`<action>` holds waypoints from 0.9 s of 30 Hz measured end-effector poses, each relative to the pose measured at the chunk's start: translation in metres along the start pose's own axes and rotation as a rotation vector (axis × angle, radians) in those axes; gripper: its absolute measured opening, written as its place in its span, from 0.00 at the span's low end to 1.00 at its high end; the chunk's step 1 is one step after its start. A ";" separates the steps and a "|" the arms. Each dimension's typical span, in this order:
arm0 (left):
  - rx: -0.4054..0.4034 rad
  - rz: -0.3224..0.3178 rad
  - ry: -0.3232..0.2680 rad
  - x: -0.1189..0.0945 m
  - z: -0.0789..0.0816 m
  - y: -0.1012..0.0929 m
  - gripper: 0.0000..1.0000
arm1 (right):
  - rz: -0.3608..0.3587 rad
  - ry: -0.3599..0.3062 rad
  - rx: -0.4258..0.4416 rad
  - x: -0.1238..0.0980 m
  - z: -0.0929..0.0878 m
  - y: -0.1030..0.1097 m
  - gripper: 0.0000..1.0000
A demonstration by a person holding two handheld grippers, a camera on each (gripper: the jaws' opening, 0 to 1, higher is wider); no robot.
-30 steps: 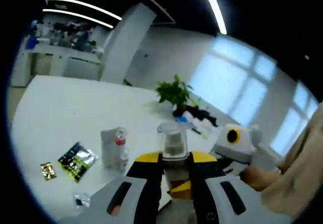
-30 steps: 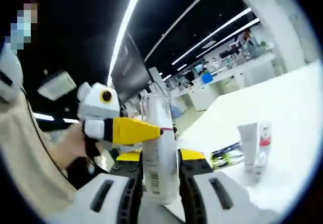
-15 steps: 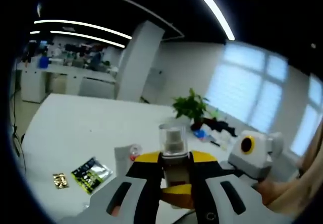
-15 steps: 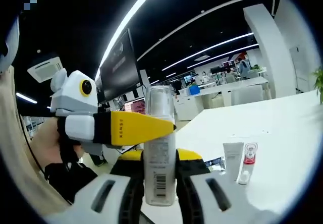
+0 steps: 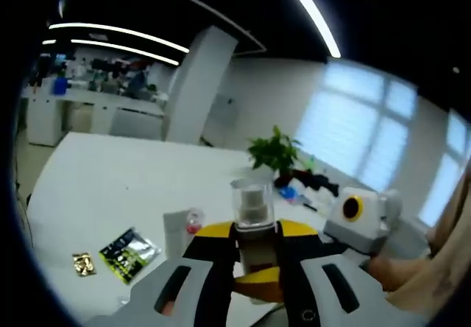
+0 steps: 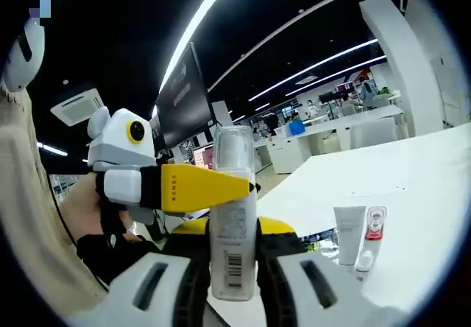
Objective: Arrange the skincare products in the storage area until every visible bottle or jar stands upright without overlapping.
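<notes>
A pump bottle with a clear cap (image 5: 252,203) stands upright between the jaws of my left gripper (image 5: 255,233), which is shut on it. In the right gripper view the same kind of white bottle with a barcode (image 6: 233,233) is held by my right gripper (image 6: 232,227), also shut. The left gripper's yellow jaw (image 6: 199,188) reaches in from the left and touches that bottle. The right gripper's body (image 5: 355,218) shows at the right of the left gripper view. A white tube (image 6: 348,231) and a small red-capped bottle (image 6: 370,240) stand on the white table (image 6: 419,194).
A dark green sachet (image 5: 129,248) and a small gold sachet (image 5: 83,263) lie on the table (image 5: 110,180) near its left edge. A potted plant (image 5: 274,151) and dark clutter sit at the far side. A person's hand (image 6: 92,216) holds the left gripper.
Both views have rolled closer to level since a second ago. The bottle stays gripped between the jaws, and the tube and red-capped bottle on the table have not moved.
</notes>
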State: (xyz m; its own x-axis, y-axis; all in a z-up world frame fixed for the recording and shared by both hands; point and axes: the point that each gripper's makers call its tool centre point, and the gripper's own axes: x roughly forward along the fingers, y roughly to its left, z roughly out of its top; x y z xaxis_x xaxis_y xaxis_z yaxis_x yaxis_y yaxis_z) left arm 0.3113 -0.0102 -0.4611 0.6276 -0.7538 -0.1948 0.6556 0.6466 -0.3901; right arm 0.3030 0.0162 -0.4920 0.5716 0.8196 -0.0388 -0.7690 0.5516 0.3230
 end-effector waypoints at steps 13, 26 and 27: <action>0.055 -0.143 0.004 -0.011 0.007 -0.009 0.22 | 0.210 -0.028 0.010 -0.002 0.011 0.023 0.22; 0.180 -0.338 0.008 -0.028 0.038 -0.035 0.30 | 0.469 -0.077 0.068 -0.015 0.050 0.055 0.22; 0.180 -0.352 0.010 -0.029 0.041 -0.036 0.30 | 0.493 -0.094 0.079 -0.017 0.055 0.058 0.22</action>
State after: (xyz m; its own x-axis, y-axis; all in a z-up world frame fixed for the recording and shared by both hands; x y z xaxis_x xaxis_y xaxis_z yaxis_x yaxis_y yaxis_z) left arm 0.2864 -0.0068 -0.4042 0.3479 -0.9335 -0.0867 0.8934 0.3582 -0.2712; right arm 0.2645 0.0257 -0.4203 0.1724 0.9601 0.2203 -0.9319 0.0865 0.3523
